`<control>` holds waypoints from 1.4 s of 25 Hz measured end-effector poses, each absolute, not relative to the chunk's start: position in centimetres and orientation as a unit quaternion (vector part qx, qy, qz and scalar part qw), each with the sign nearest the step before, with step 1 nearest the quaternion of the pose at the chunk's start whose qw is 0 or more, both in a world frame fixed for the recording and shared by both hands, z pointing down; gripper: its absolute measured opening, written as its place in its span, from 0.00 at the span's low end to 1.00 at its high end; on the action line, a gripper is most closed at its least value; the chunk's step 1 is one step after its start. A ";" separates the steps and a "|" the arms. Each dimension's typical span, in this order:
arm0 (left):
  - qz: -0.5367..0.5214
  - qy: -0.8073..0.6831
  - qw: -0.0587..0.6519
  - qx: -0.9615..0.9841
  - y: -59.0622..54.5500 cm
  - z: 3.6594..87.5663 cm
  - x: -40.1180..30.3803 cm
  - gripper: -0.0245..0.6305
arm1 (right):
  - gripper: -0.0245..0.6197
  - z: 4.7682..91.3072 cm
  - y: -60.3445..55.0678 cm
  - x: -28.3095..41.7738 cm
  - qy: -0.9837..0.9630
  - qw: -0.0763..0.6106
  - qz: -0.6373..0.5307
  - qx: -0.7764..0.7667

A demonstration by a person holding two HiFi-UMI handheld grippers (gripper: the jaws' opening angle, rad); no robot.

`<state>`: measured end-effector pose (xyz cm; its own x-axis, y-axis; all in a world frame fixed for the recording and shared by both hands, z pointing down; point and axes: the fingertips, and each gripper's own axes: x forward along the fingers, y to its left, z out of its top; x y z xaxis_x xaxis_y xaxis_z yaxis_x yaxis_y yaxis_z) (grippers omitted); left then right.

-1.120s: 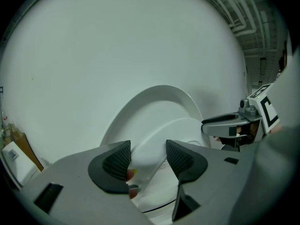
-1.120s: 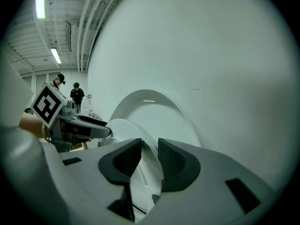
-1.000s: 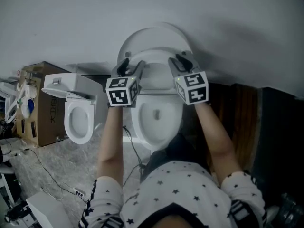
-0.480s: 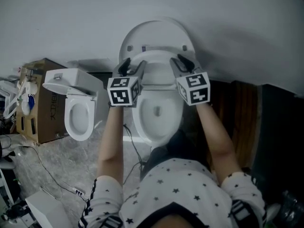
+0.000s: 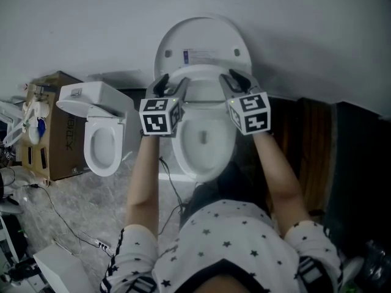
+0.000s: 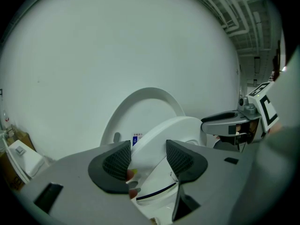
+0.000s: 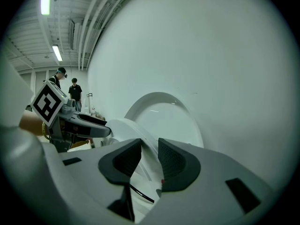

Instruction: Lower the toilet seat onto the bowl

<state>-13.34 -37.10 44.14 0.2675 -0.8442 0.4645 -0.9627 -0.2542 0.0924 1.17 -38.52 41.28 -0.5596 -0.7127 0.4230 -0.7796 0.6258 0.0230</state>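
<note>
Head view: toilet lid (image 5: 201,41) stands upright against the wall. The toilet seat (image 5: 200,77) has left it and sits tilted forward, partway between lid and bowl (image 5: 178,154). Not yet down.

Left gripper (image 5: 170,84): in the left gripper view its jaws are clamped on the seat's left rim, with white plastic filling the gap between the dark pads. Right gripper (image 5: 235,79): in the right gripper view its jaws are closed on the thin right edge of the seat, one pad on each face (narrow grip, since the edge is slim there). The two grips are well apart, one on each side of the ring.

Progress, my judgement: the seat is off the lid and swinging, perhaps around halfway through its arc. The open bowl is plainly visible below it. Remaining: carry the seat down on its hinge until it rests flat on the bowl rim, then release both grippers.

Surroundings: a second toilet (image 5: 101,142) and a cardboard box (image 5: 52,142) stand to my left, clear of the work.
</note>
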 end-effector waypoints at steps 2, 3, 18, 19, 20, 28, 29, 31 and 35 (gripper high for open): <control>0.164 -0.581 0.182 0.776 -36.4 44.1 -13.2 0.38 | 0.22 41.3 -37.8 1.3 -0.879 0.201 0.084 0.425; 0.164 -0.581 0.183 0.776 -36.1 44.1 -13.2 0.38 | 0.22 41.2 -37.5 1.3 -0.879 0.201 0.084 0.425; 0.173 -0.575 0.185 0.778 -32.0 44.7 -12.7 0.38 | 0.22 41.8 -33.2 1.7 -0.876 0.211 0.083 0.426; 0.174 -0.575 0.186 0.778 -31.8 44.8 -12.7 0.38 | 0.22 41.8 -33.0 1.7 -0.876 0.212 0.084 0.426; 0.175 -0.574 0.187 0.778 -31.6 44.8 -12.7 0.38 | 0.22 41.9 -32.8 1.7 -0.875 0.213 0.084 0.426; 0.180 -0.570 0.190 0.779 -29.6 45.0 -12.6 0.38 | 0.22 42.1 -30.7 1.8 -0.873 0.223 0.084 0.427; 0.181 -0.570 0.189 0.779 -29.3 45.1 -12.5 0.38 | 0.22 42.1 -30.5 1.8 -0.872 0.224 0.084 0.427; 0.184 -0.569 0.189 0.779 -28.8 45.3 -12.5 0.38 | 0.22 42.4 -29.9 1.8 -0.872 0.225 0.084 0.427; 0.186 -0.567 0.192 0.779 -27.6 45.7 -12.3 0.38 | 0.22 42.8 -28.7 2.0 -0.870 0.229 0.084 0.429</control>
<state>-12.34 -27.63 45.66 0.2887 -0.8125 0.5065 -0.9547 -0.2841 0.0884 1.95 -28.72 42.80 -0.5265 -0.7081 0.4705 -0.7849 0.6175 0.0511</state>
